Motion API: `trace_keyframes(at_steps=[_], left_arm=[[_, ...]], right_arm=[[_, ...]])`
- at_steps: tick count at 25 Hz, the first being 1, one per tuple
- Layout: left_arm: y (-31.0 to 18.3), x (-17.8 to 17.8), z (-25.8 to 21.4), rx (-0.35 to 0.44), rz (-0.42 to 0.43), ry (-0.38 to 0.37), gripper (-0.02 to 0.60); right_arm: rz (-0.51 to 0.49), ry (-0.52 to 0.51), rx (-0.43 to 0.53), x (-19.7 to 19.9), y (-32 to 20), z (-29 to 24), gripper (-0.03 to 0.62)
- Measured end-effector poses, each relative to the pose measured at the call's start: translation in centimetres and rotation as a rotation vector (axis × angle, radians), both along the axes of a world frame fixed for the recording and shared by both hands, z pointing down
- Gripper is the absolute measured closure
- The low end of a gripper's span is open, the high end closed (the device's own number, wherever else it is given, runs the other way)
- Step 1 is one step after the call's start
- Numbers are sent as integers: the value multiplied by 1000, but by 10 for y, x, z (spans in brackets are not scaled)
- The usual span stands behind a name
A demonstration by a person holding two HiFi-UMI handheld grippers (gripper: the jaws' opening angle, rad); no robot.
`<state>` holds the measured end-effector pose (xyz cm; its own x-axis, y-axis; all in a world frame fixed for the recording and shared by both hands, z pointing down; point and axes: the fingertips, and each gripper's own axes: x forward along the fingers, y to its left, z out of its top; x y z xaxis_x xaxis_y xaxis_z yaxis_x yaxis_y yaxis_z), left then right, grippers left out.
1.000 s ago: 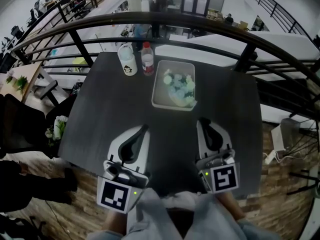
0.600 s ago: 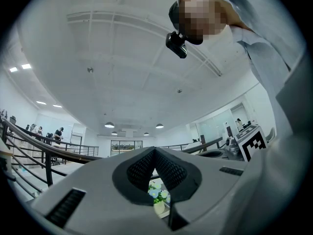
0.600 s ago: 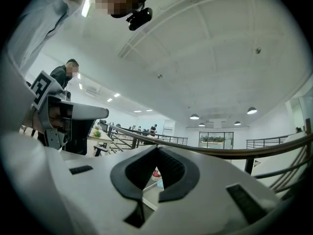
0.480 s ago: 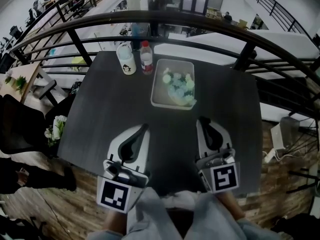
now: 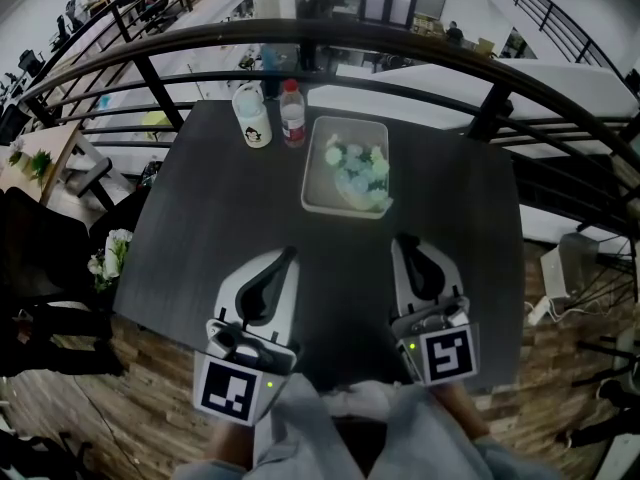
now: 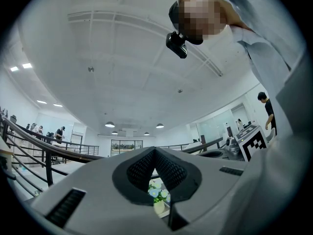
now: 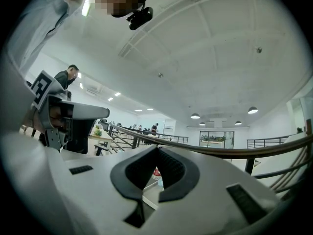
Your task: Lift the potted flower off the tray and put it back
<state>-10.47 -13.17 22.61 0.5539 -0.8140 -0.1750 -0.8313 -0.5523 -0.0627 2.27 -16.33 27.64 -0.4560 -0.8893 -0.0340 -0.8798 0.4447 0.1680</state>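
A potted flower (image 5: 357, 169) with pale blue and white blooms sits in a light grey tray (image 5: 343, 211) at the far middle of the dark table (image 5: 200, 218). Both grippers rest near the table's front edge, well short of the tray. My left gripper (image 5: 291, 255) is shut and empty, its tips touching. My right gripper (image 5: 402, 240) is also shut with nothing in it. In the left gripper view the flower (image 6: 157, 193) shows through the gap below the closed tips of the left gripper (image 6: 155, 150). The right gripper (image 7: 157, 148) points level toward the tray's side.
A white bottle (image 5: 255, 118) and a clear bottle with a red label (image 5: 293, 115) stand just left of the tray. A curved dark railing (image 5: 330, 40) runs behind the table. The red-labelled bottle (image 7: 155, 173) peeks between the right jaws.
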Motion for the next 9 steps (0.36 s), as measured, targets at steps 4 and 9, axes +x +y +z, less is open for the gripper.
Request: trace_keyframes(at_steps=[4,9], left_arm=[[0,2,1,-2,0,0,583],[-1,2,2,-3,0,0,583]], right_arm=[[-1,0,-1,1,0,1,592],[-6,0,5,1,-1,0,592]])
